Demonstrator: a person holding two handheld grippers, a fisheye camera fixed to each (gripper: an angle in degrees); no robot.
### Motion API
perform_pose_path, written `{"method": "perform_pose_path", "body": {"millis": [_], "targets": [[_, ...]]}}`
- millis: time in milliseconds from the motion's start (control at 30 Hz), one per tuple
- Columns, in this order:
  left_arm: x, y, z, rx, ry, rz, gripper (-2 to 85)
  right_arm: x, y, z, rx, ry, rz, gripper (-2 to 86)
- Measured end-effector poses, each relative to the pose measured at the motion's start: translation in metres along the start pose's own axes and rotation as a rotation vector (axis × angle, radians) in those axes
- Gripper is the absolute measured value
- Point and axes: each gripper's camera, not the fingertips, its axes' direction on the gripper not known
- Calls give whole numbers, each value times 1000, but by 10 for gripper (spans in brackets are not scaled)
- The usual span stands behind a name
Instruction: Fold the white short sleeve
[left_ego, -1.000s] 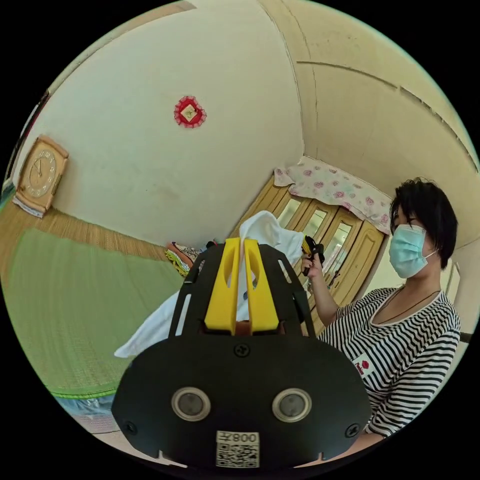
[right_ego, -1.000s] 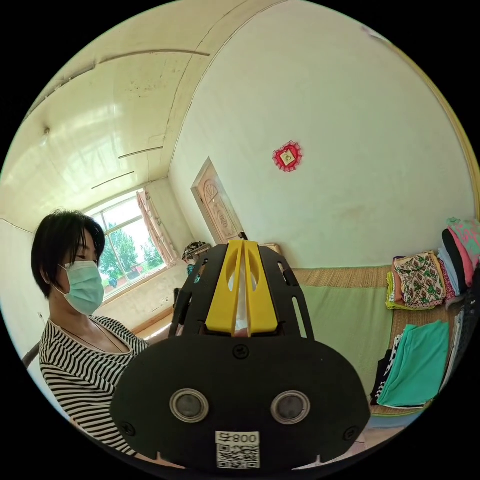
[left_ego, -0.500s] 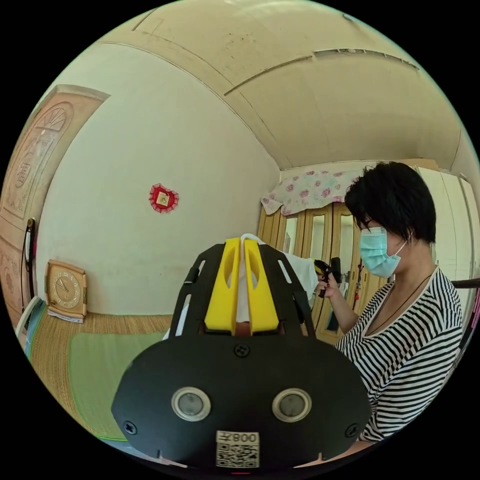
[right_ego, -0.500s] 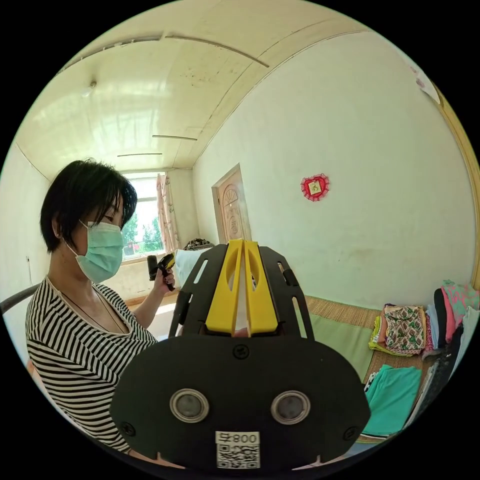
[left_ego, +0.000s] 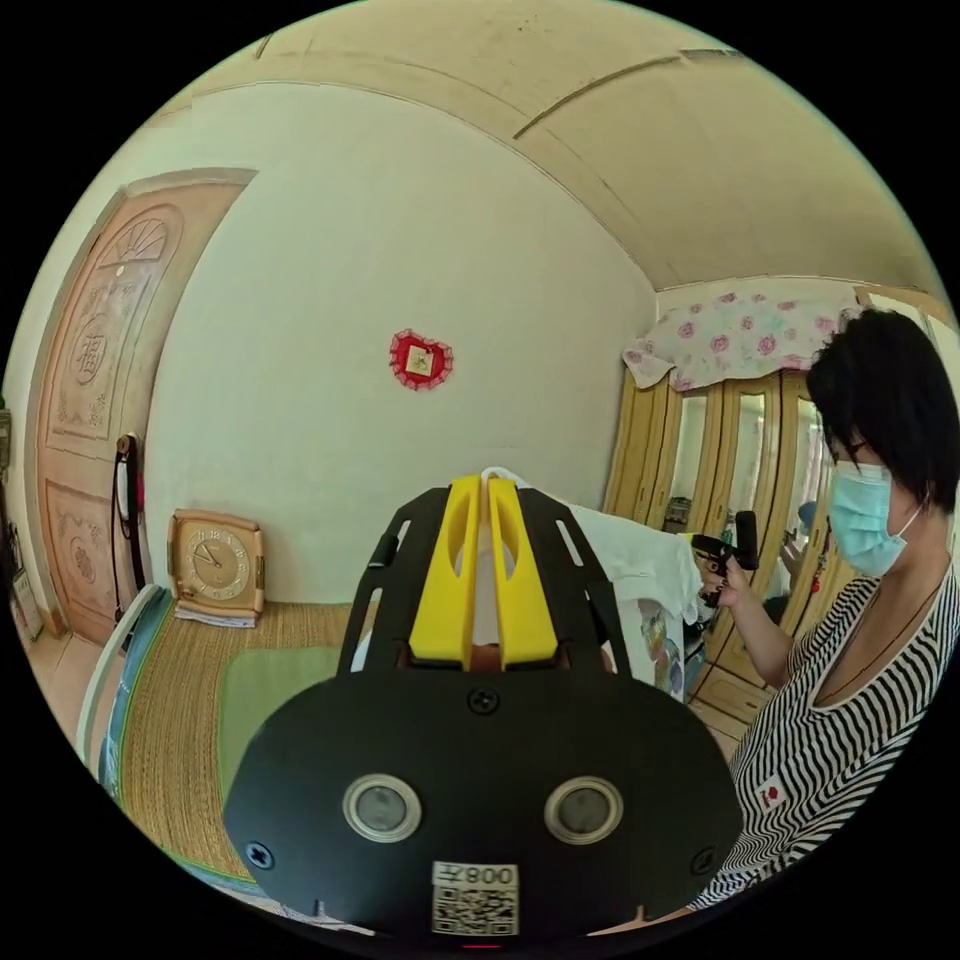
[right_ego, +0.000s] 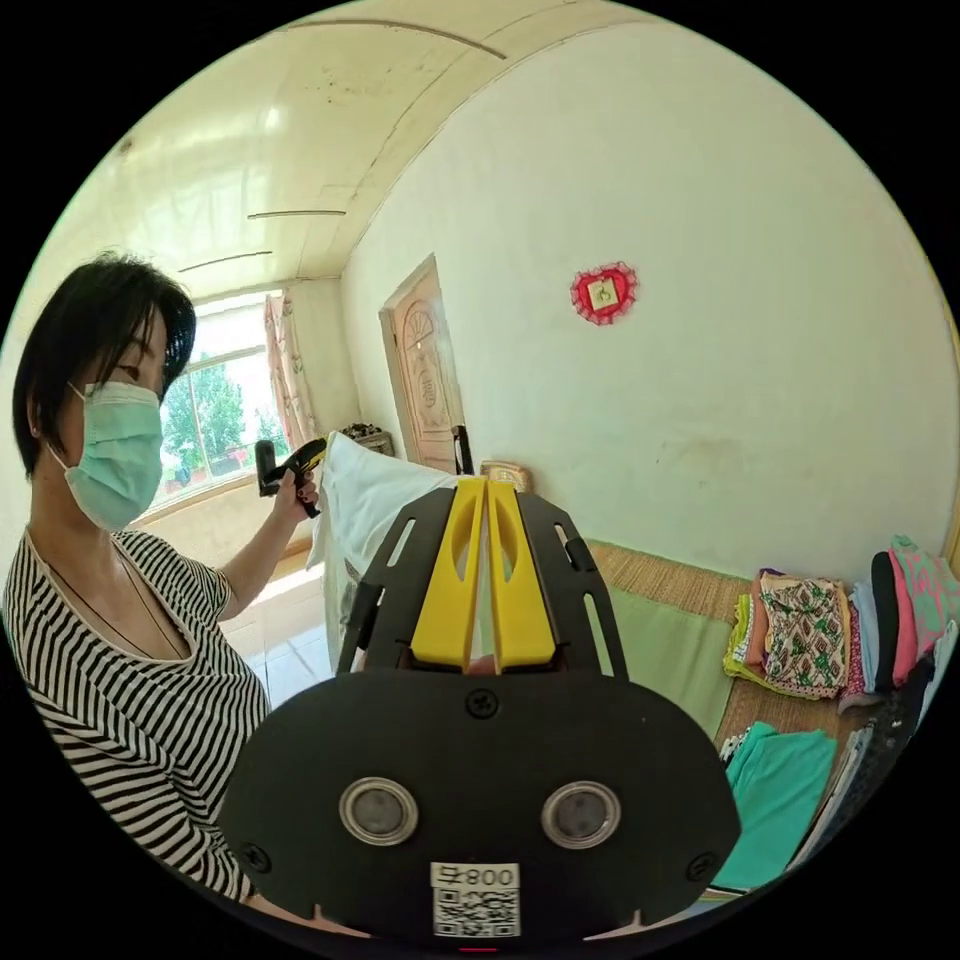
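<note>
We hold the white short-sleeved shirt (left_ego: 640, 565) up in the air, stretched between our two tools. Our left gripper (left_ego: 485, 490), with its yellow jaws drawn together, is clamped on one edge of the white cloth, a thin fold of it showing in the slit between them. Our right gripper (right_ego: 485, 490) is likewise pinched tight on the cloth, and from it the shirt (right_ego: 370, 495) runs away toward the other tool. The shirt hangs clear above the green woven mat (left_ego: 260, 690) laid on the straw matting. In the left gripper view our right hand (left_ego: 725, 585) grips its black handle at the shirt's far corner.
</note>
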Motion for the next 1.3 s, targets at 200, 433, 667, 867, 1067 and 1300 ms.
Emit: {"method": "perform_pose_path", "body": {"millis": [200,433,667,867,1067,1300], "targets": [[-105,36,198,-311,-38,-146,19,143,27,164,-237,74,209,1],[-236,189,431,-738,-168,-502,50,324,139,346,-567,156,637,4],[-268,303,500,-857,-53,-596,76,316,228,435,-718,125,543,53],[-250,349,502,-835,-22,-659,82,250,250,508,-858,209,266,79],[-258,379,518,-858,-169,-696,87,231,281,559,-968,354,99,81],[-246,386,606,-822,-13,-652,84,244,313,599,-1021,416,95,61]]}}
